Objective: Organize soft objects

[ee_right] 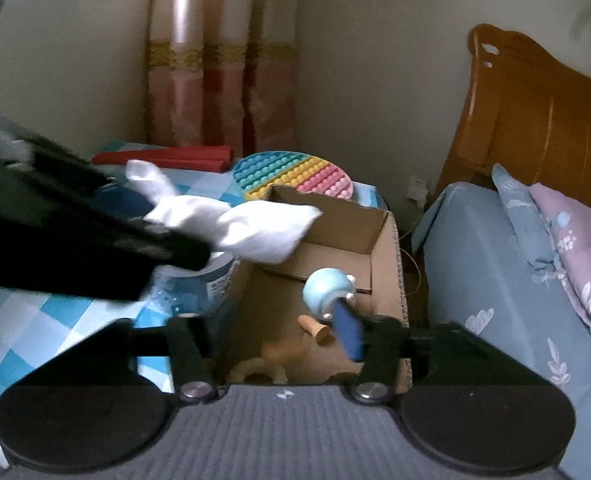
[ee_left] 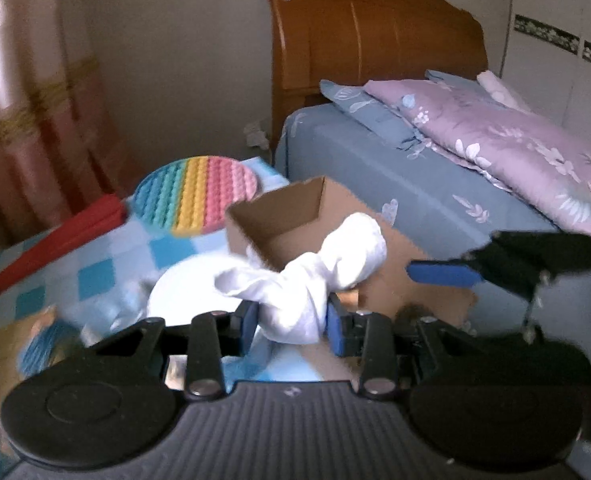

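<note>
A checked blue cloth (ee_left: 95,272) covered the bedside table; left gripper (ee_left: 291,320) pinched a white sock (ee_left: 315,280), right gripper (ee_right: 279,332) gaped over the cardboard box (ee_right: 383,264).

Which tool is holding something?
The left tool: its pads pinch the white cloth by the box. The right tool is open, pads gripping nothing.

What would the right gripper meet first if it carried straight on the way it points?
Probably the open cardboard box: the right gripper points down into it, towards the small blue toy by its right finger. Depth is unclear.
</note>
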The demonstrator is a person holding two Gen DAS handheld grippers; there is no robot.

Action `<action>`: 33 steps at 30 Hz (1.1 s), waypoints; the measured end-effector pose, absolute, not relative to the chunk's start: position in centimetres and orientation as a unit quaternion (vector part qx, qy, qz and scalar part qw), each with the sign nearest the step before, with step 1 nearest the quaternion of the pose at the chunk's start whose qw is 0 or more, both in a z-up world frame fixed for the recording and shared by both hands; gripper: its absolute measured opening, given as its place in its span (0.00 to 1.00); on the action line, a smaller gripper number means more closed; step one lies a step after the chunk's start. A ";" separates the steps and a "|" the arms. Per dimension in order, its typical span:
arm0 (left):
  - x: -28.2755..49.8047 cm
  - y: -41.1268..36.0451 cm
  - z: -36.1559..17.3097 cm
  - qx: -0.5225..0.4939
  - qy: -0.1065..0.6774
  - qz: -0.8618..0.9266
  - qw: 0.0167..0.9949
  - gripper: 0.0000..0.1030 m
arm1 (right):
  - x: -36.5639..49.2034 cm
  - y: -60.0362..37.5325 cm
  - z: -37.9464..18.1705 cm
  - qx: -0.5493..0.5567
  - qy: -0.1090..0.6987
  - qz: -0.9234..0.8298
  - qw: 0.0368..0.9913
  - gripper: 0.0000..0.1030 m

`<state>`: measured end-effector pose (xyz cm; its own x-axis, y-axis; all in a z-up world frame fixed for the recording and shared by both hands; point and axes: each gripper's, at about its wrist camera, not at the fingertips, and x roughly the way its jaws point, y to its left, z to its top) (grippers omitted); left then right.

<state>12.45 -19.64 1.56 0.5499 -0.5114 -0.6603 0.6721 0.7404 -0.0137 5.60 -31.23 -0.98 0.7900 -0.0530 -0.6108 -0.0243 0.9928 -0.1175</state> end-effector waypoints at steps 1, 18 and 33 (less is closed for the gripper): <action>13.0 -20.3 1.4 0.124 0.335 -0.341 0.870 0.33 | 5.6 -31.3 -1.1 -0.059 0.323 -0.007 0.944 0.66; 14.0 -23.8 0.7 0.129 0.336 -0.350 0.865 0.80 | 3.0 -31.3 -1.4 -0.037 0.331 -0.009 0.943 0.88; 9.0 -17.0 3.8 0.111 0.308 -0.287 0.900 0.95 | 0.7 -27.2 0.7 -0.040 0.313 0.018 0.949 0.98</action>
<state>9.00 -16.97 3.81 0.6457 -0.4488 -0.6179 0.5850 0.8107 0.0226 0.67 -27.20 0.66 0.8039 0.0090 -0.5947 -0.0590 0.9962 -0.0645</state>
